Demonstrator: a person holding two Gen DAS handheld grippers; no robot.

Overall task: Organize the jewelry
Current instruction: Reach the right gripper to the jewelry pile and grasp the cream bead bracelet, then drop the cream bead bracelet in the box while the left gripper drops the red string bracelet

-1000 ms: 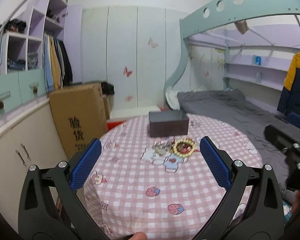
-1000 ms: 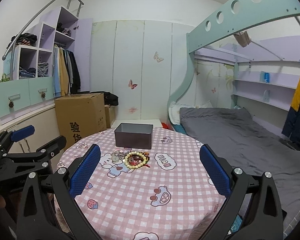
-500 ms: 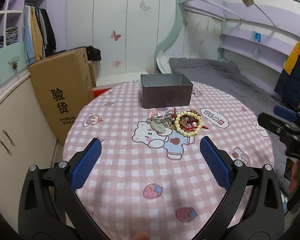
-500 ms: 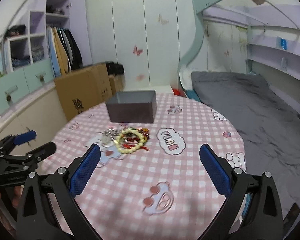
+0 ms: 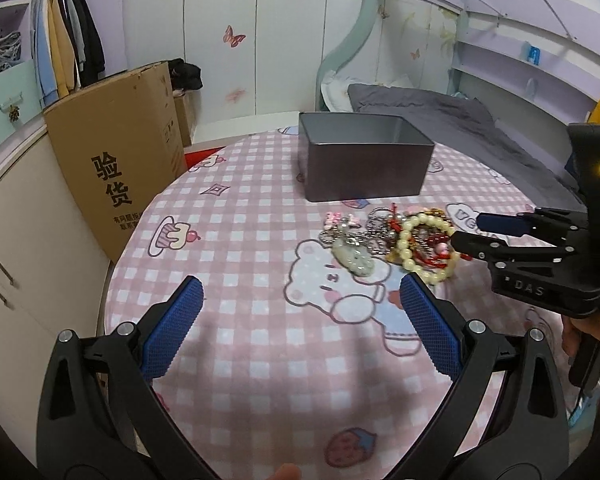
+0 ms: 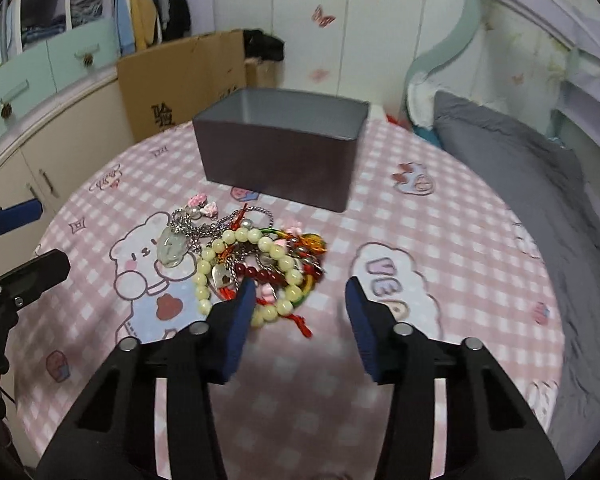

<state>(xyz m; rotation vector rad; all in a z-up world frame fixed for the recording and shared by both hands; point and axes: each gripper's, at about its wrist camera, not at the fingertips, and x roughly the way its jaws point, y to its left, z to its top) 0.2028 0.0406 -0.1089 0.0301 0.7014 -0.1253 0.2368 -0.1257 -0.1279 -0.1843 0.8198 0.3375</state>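
Note:
A tangled jewelry pile (image 6: 260, 264) lies mid-table on the pink checked cloth (image 6: 440, 220). It holds a cream bead bracelet (image 6: 276, 252), red beads, chains and a pale jade pendant (image 6: 172, 248). Behind it stands an open grey metal box (image 6: 280, 160). My right gripper (image 6: 300, 288) hovers at the pile's near edge with its jaws closing. The bracelet's near-right edge lies between its pads, which do not press on it. From the left wrist, the pile (image 5: 412, 240), box (image 5: 364, 172) and right gripper (image 5: 466, 230) show. My left gripper (image 5: 298, 292) is open over bare cloth, left of the pile.
A large cardboard box (image 5: 116, 152) stands off the table's far-left edge, beside cream cabinets (image 5: 20, 240). A bed with grey bedding (image 6: 520, 160) runs along the right. A hand (image 5: 580, 336) holds the right gripper's handle. My left gripper (image 6: 44, 236) sits at the table's left edge.
Both grippers have come down and forward toward the jewelry pile. The right gripper's jaws have narrowed from wide open, and its left finger now reaches the bracelet's edge.

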